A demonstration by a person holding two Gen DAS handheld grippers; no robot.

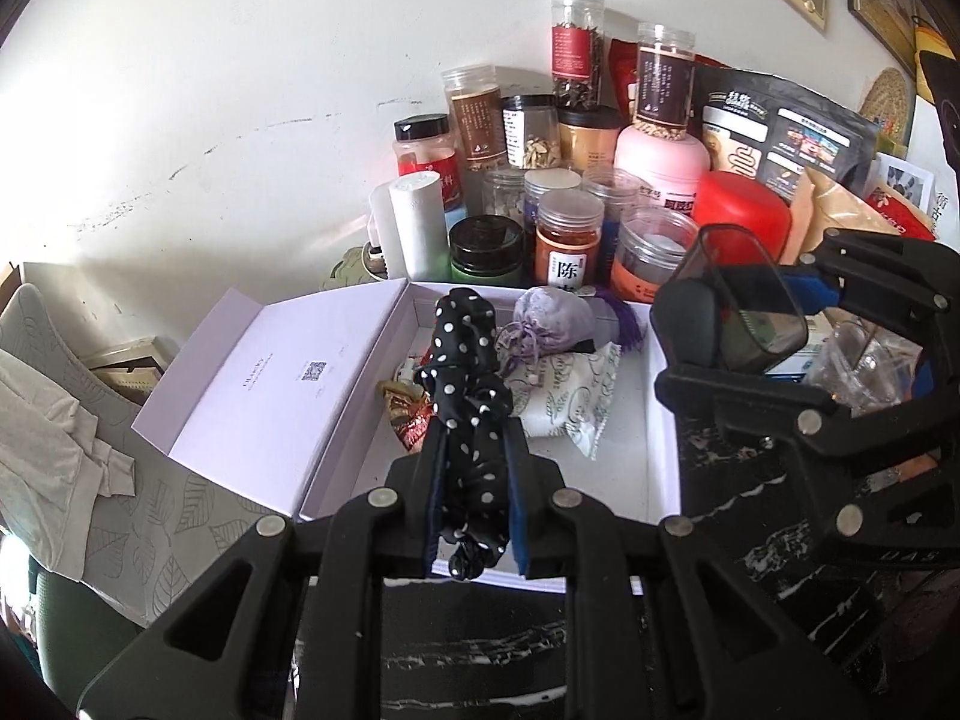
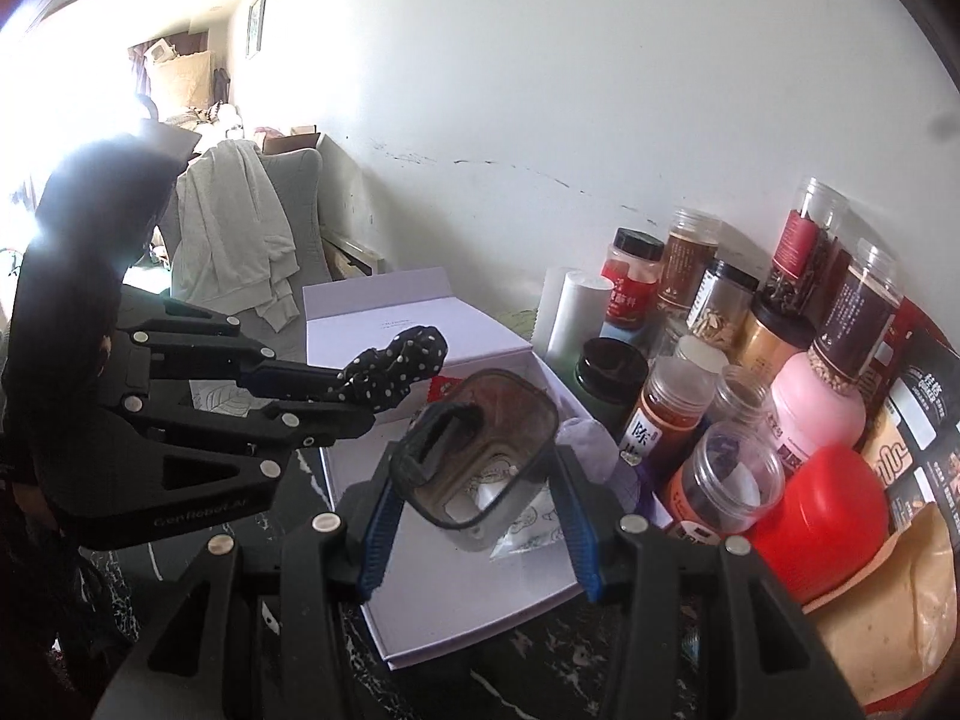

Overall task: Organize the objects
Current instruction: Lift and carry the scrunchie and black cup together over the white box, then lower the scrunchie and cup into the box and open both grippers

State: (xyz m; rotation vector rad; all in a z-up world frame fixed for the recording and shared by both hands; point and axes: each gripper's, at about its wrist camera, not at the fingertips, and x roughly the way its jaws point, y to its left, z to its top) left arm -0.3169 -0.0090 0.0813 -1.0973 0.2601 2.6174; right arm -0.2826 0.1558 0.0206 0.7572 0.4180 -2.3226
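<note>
My left gripper (image 1: 474, 438) is shut on a black scrunchie with white dots (image 1: 465, 372), held over the open lilac box (image 1: 657, 450). From the right wrist view the same scrunchie (image 2: 399, 369) sticks out past the left gripper (image 2: 354, 399), above the box (image 2: 480, 618). My right gripper (image 2: 474, 492) is shut on a smoky clear plastic case (image 2: 486, 450), tilted over the box's near end; the left wrist view shows that case (image 1: 744, 294) at the box's right side. Inside the box lie a lilac drawstring pouch (image 1: 549, 321), a leaf-printed white sachet (image 1: 576, 396) and a red-gold wrapper (image 1: 411, 414).
Several jars and bottles (image 1: 567, 240) crowd the wall behind the box, with a red lid (image 1: 744, 210), a pink bottle (image 1: 660, 162) and dark pouches (image 1: 780, 132). The box lid (image 1: 276, 378) lies open to the left. A grey chair with cloth (image 2: 240, 240) stands beyond.
</note>
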